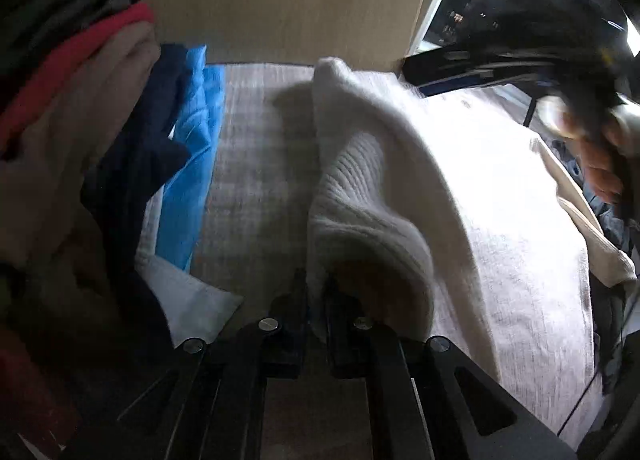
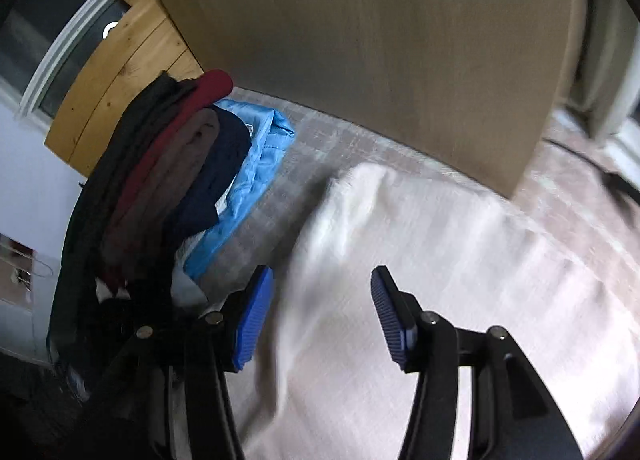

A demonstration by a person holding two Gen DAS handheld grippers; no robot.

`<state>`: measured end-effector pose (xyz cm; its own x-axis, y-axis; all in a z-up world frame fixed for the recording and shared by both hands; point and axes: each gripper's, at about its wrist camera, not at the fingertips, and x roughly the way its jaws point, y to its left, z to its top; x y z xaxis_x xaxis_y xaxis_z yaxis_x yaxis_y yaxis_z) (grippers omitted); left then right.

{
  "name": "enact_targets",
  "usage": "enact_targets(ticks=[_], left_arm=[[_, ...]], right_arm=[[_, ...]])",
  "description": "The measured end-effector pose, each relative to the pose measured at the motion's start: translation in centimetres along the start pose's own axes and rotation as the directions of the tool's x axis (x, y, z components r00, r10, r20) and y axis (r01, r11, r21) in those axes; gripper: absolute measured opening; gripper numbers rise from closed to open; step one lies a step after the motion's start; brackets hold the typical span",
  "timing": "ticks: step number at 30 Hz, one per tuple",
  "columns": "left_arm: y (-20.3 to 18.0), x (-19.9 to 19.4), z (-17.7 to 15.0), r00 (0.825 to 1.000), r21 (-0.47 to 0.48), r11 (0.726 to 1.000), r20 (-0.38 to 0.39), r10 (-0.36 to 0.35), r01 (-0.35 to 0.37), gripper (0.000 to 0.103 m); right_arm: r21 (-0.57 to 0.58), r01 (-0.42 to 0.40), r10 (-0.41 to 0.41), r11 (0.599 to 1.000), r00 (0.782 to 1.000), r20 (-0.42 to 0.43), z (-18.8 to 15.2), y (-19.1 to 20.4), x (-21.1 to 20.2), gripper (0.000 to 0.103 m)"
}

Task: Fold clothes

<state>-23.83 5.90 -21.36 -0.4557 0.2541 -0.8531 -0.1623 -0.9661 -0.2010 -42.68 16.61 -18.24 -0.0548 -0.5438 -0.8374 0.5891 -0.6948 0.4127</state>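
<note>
At six o'clock of the left wrist view, the left gripper [image 1: 316, 300] is pinching the ribbed cuff of the cream sweater [image 1: 460, 187], which is spreading toward three o'clock over the grey bedcover [image 1: 256, 163]. Stacked clothes [image 1: 80, 107] are filling nine o'clock, partly cut off. Through the right wrist view, the right gripper [image 2: 322, 312] is hanging wide apart, holding nothing, above the motion-blurred sweater [image 2: 440, 260].
</note>
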Motion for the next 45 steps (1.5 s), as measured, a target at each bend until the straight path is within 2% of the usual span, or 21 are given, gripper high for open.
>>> enact_targets(ticks=[2, 3, 4, 5, 6, 7, 9, 11, 14, 15, 18, 21, 24, 28, 30, 32, 35, 37, 41, 44, 45], left_arm=[[0.3, 0.1, 0.1, 1.000, -0.012, 1.000, -0.009, -0.009, 0.009, 0.007], [0.3, 0.2, 0.1, 1.000, -0.012, 1.000, -0.010, -0.008, 0.008, 0.007], [0.4, 0.3, 0.1, 1.000, -0.012, 1.000, -0.012, -0.007, 0.007, 0.007], [0.5, 0.3, 0.1, 1.000, -0.016, 1.000, -0.007, -0.014, 0.014, 0.007], [0.5, 0.3, 0.1, 1.000, -0.017, 1.000, -0.007, -0.015, 0.015, 0.008], [0.5, 0.2, 0.1, 1.000, -0.017, 1.000, -0.008, -0.016, 0.015, 0.008], [0.5, 0.3, 0.1, 1.000, -0.018, 1.000, -0.009, -0.020, 0.020, 0.008], [0.4, 0.3, 0.2, 1.000, -0.012, 1.000, -0.013, -0.024, 0.023, 0.008], [0.4, 0.3, 0.3, 1.000, -0.002, 1.000, -0.018, -0.021, 0.021, 0.010], [0.3, 0.3, 0.2, 1.000, 0.000, 1.000, -0.021, -0.018, 0.018, 0.010], [0.1, -0.4, 0.0, 1.000, 0.020, 1.000, -0.030, 0.004, -0.004, 0.013], [0.4, -2.4, -0.8, 0.999, 0.028, 0.999, -0.011, 0.046, -0.046, 0.013], [1.2, -5.2, -2.2, 0.998, 0.004, 0.998, -0.002, 0.063, -0.063, 0.011], [1.5, -9.9, -5.8, 1.000, -0.021, 1.000, 0.018, 0.009, -0.008, 0.010], [1.0, -12.2, -8.0, 1.000, -0.028, 0.999, 0.006, -0.030, 0.030, 0.010], [0.6, -13.7, -10.3, 0.997, -0.042, 0.997, -0.018, -0.073, 0.072, 0.011], [-1.1, -15.3, -14.6, 0.991, -0.052, 0.993, -0.073, -0.113, 0.110, 0.014], [-2.3, -15.2, -16.2, 0.987, -0.054, 0.993, -0.114, -0.114, 0.109, 0.017], [-5.6, -14.2, -20.8, 0.965, -0.097, 0.978, -0.169, -0.200, 0.186, 0.017], [-7.9, -12.8, -22.0, 0.959, -0.064, 0.980, -0.199, -0.200, 0.191, 0.017], [-8.5, -12.3, -22.3, 0.962, -0.041, 0.985, -0.212, -0.174, 0.169, 0.017]], right_arm=[[-0.020, -0.016, 0.016, 1.000, 1.000, -0.020, 0.5, 0.5, 1.7, 0.050], [-0.061, 0.009, -0.011, 0.998, 1.000, -0.030, 0.5, 1.0, 2.4, 0.039], [-0.103, 0.048, -0.052, 0.994, 0.998, -0.035, 0.5, 1.4, 3.0, 0.028], [-0.154, 0.191, -0.194, 0.969, 0.981, -0.007, 0.5, 1.5, 3.1, 0.018], [-0.193, 0.314, -0.316, 0.930, 0.948, 0.023, 0.6, 1.6, 3.2, 0.020], [-0.176, 0.320, -0.321, 0.931, 0.947, 0.024, 0.6, 1.1, 3.0, 0.020], [-0.109, 0.271, -0.269, 0.956, 0.963, 0.032, 0.3, 0.4, 1.7, 0.020], [-0.139, 0.273, -0.267, 0.952, 0.962, 0.059, -0.3, 1.5, 0.7, 0.020], [-0.207, 0.182, -0.176, 0.961, 0.983, 0.045, -1.6, 3.7, 0.8, 0.036], [-0.233, 0.175, -0.174, 0.957, 0.984, 0.024, -1.9, 4.0, 1.4, 0.037], [-0.256, 0.355, -0.377, 0.899, 0.925, -0.043, -2.5, 2.8, 3.5, 0.037], [-0.137, 0.289, -0.295, 0.947, 0.955, -0.021, -3.3, 1.5, 0.5, 0.038], [-0.096, 0.273, -0.272, 0.957, 0.962, 0.025, -5.4, 2.0, -3.4, 0.038], [-0.055, 0.166, -0.163, 0.985, 0.985, 0.052, -10.3, 3.8, -7.6, 0.040], [-0.050, 0.106, -0.104, 0.993, 0.994, 0.042, -13.9, 5.1, -8.8, 0.045], [-0.049, 0.068, -0.067, 0.997, 0.998, 0.012, -16.3, 6.0, -8.6, 0.046], [-0.060, 0.071, -0.073, 0.996, 0.997, -0.030, -18.7, 7.6, -6.5, 0.047], [-0.042, 0.074, -0.077, 0.996, 0.994, -0.075, -19.7, 8.1, -4.6, 0.047], [-0.046, 0.068, -0.074, 0.997, 0.988, -0.132, -21.8, 9.5, -1.6, 0.047], [-0.053, 0.079, -0.086, 0.995, 0.986, -0.146, -22.8, 10.1, -0.6, 0.047], [-0.055, 0.084, -0.092, 0.995, 0.985, -0.147, -23.0, 10.2, -0.4, 0.047]])
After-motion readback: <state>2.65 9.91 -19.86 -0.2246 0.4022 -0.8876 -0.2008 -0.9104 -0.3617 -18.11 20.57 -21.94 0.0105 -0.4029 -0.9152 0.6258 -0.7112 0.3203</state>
